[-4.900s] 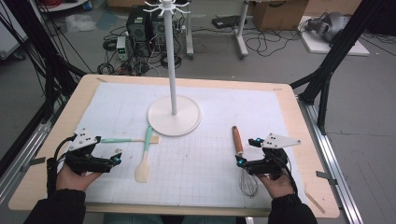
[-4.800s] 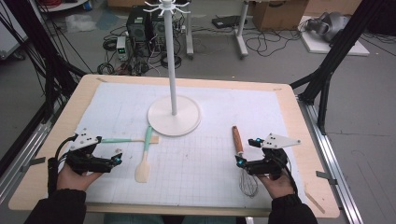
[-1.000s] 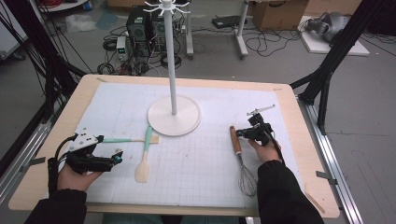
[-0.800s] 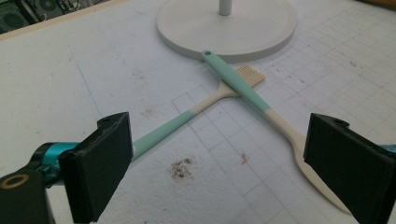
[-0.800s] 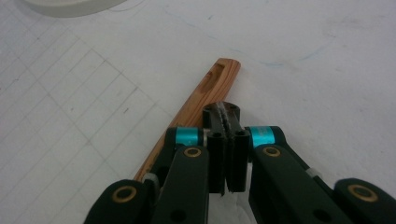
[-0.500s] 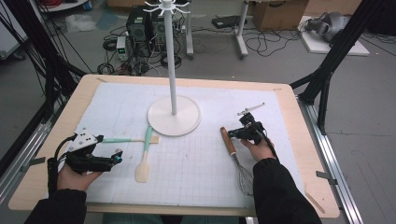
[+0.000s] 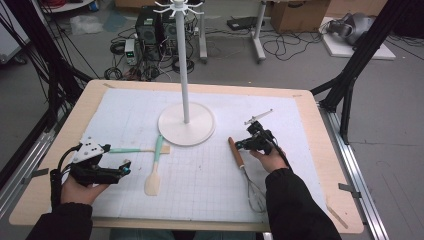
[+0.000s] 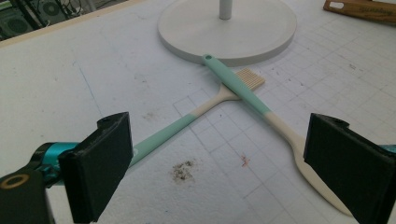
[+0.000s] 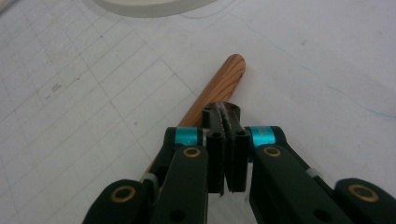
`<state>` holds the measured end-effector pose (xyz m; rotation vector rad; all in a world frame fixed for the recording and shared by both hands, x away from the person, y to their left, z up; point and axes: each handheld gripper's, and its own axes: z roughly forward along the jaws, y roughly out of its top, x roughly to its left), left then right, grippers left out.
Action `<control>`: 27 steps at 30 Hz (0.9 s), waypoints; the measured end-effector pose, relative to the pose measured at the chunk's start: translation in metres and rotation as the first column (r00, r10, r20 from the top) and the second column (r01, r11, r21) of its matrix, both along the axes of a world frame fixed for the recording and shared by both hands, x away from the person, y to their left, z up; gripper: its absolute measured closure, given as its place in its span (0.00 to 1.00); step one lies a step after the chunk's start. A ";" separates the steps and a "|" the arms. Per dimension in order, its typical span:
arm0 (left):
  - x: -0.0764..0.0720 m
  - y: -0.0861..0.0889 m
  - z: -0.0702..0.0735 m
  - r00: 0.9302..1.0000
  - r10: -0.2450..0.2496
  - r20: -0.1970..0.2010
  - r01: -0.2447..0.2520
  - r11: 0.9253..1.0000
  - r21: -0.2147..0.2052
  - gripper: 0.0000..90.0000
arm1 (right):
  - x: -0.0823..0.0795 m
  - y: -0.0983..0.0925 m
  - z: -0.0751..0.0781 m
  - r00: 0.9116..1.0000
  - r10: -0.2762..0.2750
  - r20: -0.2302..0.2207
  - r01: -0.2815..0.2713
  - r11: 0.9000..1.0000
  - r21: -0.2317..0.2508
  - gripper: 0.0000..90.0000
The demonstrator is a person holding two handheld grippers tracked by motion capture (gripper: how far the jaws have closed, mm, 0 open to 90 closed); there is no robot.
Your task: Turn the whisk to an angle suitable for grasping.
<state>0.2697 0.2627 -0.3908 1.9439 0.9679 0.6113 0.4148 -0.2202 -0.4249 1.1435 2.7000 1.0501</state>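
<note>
1. Whisk (image 7: 248,172): lies on the white gridded mat (image 7: 210,200) in the right half of the tabletop (image 7: 325,150). Its wire loops point toward the near edge, its wooden handle (image 7: 236,152) toward the far edge, so the long axis runs near-to-far and leans slightly left at the far end.

2. Right gripper (image 7: 252,141): held above the mat just to the right of the handle's far end. In the right gripper view its two black jaws stand pressed together with nothing between them, and the rounded tip of the handle (image 9: 223,79) shows just past and below them. Handle and jaw line run almost the same way in that view. Whether the jaws touch the wood cannot be told.

3. Relation that matters: the handle lies to the left of the right gripper, close by. The right hand is far nearer than the left. To take the handle, the jaws would probably have to part and straddle it across its width.

4. Left gripper (image 7: 122,170): rests near the left edge, jaws wide apart and empty. Ahead of them two mint-and-cream utensils (image 8: 243,93) lie crossed.

5. Stand (image 7: 186,122): its round white base sits at mid-table toward the far edge, beyond whisk and utensils.
</note>
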 end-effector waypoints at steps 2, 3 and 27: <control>0.000 0.000 0.000 1.000 0.000 0.000 0.000 1.000 0.000 0.10 | 0.000 0.005 -0.001 1.000 0.014 0.002 -0.013 1.000 -0.021 0.98; 0.000 0.000 0.000 1.000 0.000 0.000 0.000 1.000 0.001 0.10 | 0.000 0.005 -0.001 1.000 0.014 0.002 -0.013 1.000 -0.021 0.98; 0.000 0.001 0.001 1.000 0.002 0.010 -0.002 1.000 -0.004 0.10 | 0.023 0.012 -0.005 0.999 -0.045 -0.020 0.044 0.999 -0.031 0.98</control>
